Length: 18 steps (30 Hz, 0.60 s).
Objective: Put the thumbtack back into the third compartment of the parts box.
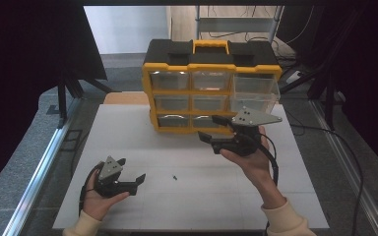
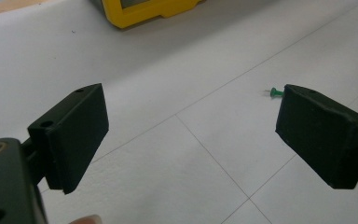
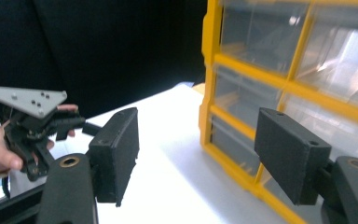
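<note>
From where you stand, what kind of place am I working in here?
Most likely a lab or recording bench rather than a home: a white table edged by metal rails, dark curtains at the sides, loose cables on the grey floor, and a yellow-and-black drawer organizer as the workpiece.

Green pushpin (image 2: 274, 92) half hidden behind jaw (mere speck in high view); drawer contents (image 3: 279, 37) blurred, unreadable.
</note>
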Motion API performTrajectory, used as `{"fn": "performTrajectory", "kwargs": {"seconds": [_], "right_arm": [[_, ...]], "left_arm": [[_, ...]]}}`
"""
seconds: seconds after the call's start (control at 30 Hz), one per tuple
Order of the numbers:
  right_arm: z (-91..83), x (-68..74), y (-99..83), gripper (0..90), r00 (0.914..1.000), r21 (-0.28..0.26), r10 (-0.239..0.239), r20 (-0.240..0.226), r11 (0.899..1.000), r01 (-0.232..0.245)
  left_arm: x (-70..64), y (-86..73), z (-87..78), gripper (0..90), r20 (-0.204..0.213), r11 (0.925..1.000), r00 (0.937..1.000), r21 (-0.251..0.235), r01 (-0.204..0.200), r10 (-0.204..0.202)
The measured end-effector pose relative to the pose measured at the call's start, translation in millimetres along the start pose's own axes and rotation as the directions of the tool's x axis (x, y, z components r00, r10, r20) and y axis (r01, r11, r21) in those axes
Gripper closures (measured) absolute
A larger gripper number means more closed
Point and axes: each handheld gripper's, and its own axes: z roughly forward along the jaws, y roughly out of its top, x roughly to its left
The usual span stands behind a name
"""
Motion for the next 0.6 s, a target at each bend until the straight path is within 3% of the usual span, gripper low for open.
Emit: {"fn": "performTrajectory", "kwargs": {"seconds": [0.37, 0.6], "right_arm": [[19.4, 2.0, -31.6, 31.1, 0.9997, 0.095, 0.012, -0.023, 0.995, -0.009], [35.7, 3.2, -48.9, 31.1, 0.9990, 0.163, 0.015, -0.043, 0.987, -0.008]], "left_arm": [[-0.9, 0.6, -0.4, 9.6, -0.002, 1.0000, 1.0000, -0.003, -0.002, 0.002], [-1.6, 1.0, -1.6, 9.6, -0.003, 0.9999, 1.0000, -0.011, -0.006, 0.006]]}}
